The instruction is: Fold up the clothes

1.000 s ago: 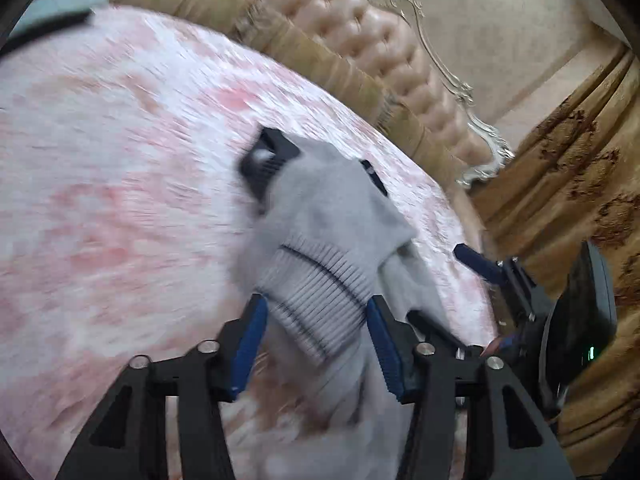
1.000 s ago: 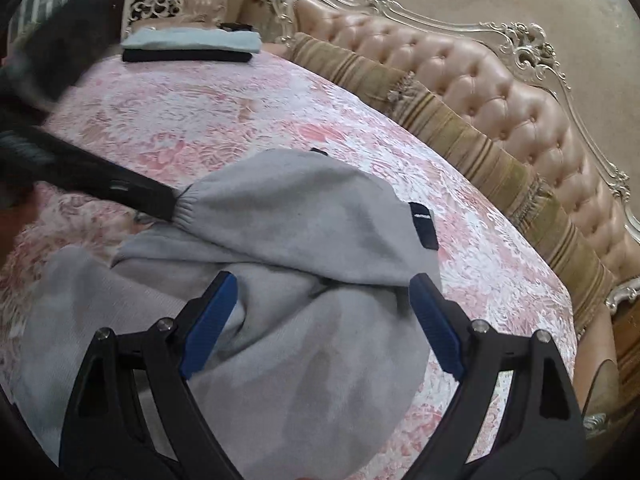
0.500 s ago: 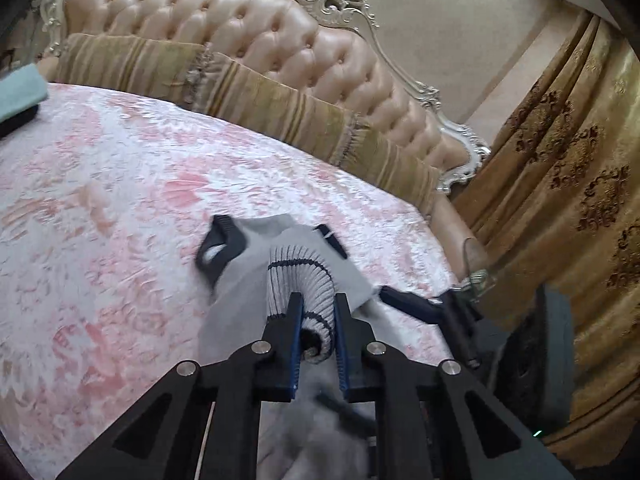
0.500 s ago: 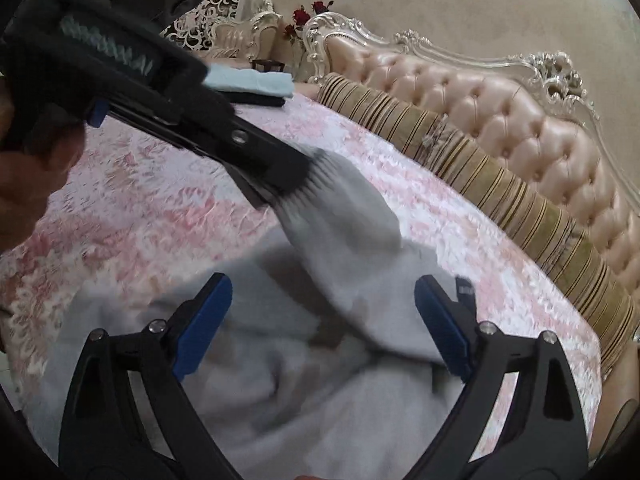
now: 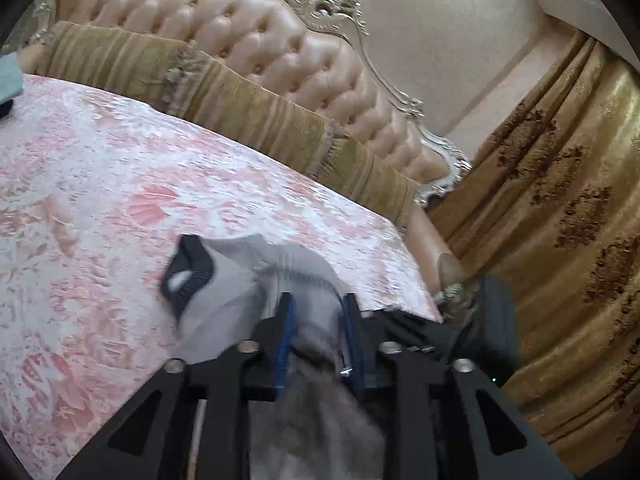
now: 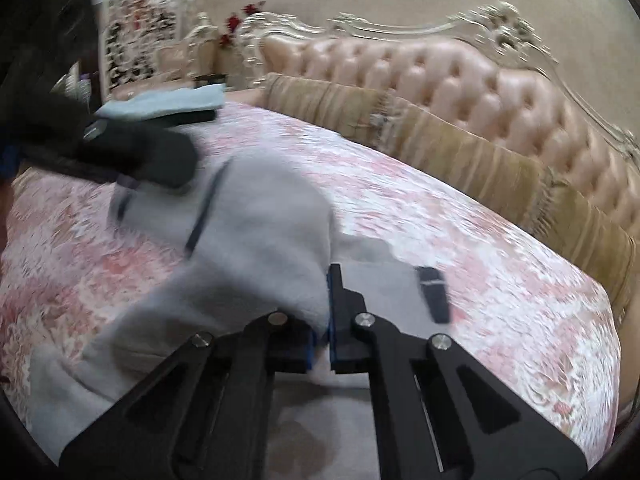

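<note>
A grey sweater [image 6: 256,248] lies on the bed, on a pink and white floral bedspread [image 6: 460,240]. The left gripper [image 5: 316,320] has its fingers [image 5: 285,320] closed on the ribbed edge of the sweater, and the cloth bunches between the blue pads. The right gripper [image 6: 330,312] has its fingers almost together, grasping a fold of the same sweater near its middle. In the left wrist view the dark collar [image 5: 188,272] of the sweater rests on the bedspread, just left of the left gripper. A small dark label [image 6: 434,294] sits on the grey cloth beside the right gripper; its writing is too blurred to read. Folded clothes [image 6: 164,106], light blue over dark, lie at the far corner of the bed. Behind stand striped gold pillows [image 5: 256,108] and a tufted pink headboard [image 5: 248,36].
</note>
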A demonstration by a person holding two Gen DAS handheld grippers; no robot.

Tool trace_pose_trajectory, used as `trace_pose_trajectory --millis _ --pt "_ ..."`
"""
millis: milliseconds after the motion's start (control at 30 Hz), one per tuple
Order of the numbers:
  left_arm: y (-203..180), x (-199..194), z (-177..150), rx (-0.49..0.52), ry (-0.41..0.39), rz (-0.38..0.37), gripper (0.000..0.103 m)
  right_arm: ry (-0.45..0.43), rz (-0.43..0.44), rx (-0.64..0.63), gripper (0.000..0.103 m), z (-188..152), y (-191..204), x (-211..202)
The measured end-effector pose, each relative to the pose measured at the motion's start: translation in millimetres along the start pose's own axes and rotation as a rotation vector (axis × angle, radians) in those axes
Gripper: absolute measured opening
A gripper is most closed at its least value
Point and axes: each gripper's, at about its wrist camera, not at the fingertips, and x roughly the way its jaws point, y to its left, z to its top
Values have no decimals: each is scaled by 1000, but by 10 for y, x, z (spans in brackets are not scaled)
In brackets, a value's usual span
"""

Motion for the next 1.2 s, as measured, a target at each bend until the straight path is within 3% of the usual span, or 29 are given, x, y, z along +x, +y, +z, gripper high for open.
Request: trace_pose_trajectory --millis 67,167,300,467,500,533,700,867,933,1033,1067,1200 --pt "29 17 -69 35 -7 74 52 4 -45 70 5 14 -222 -13" --pt "11 87 -203 118 2 199 53 3 -137 179 5 3 -597 -63" --pt "-220 280 -505 340 53 351 65 4 -268 255 5 -75 -983 -170" --pt "-419 573 -832 555 115 523 68 32 -375 294 5 -178 -1290 -211" --pt "-382 606 -809 534 125 530 37 33 -379 301 5 -186 -1326 -213" --pt "-314 625 -757 484 140 523 15 32 -391 303 5 -195 -1350 -223" --pt "28 374 -511 283 99 432 14 35 -420 342 5 -270 -1506 -292" --pt "638 -129 -346 27 24 354 15 53 -377 339 5 -269 -1447 -235" --pt "957 -286 -376 -82 5 366 16 66 -357 326 5 -270 -1393 -180" --pt "1324 -532 -498 -195 -25 401 38 91 -336 310 5 -305 -1320 -63" --pt "1404 -616 -541 -221 -42 415 55 106 -336 296 5 -319 -1282 -9" --pt "1321 -827 -595 -176 -88 490 56 126 -349 286 5 -350 -1241 70"
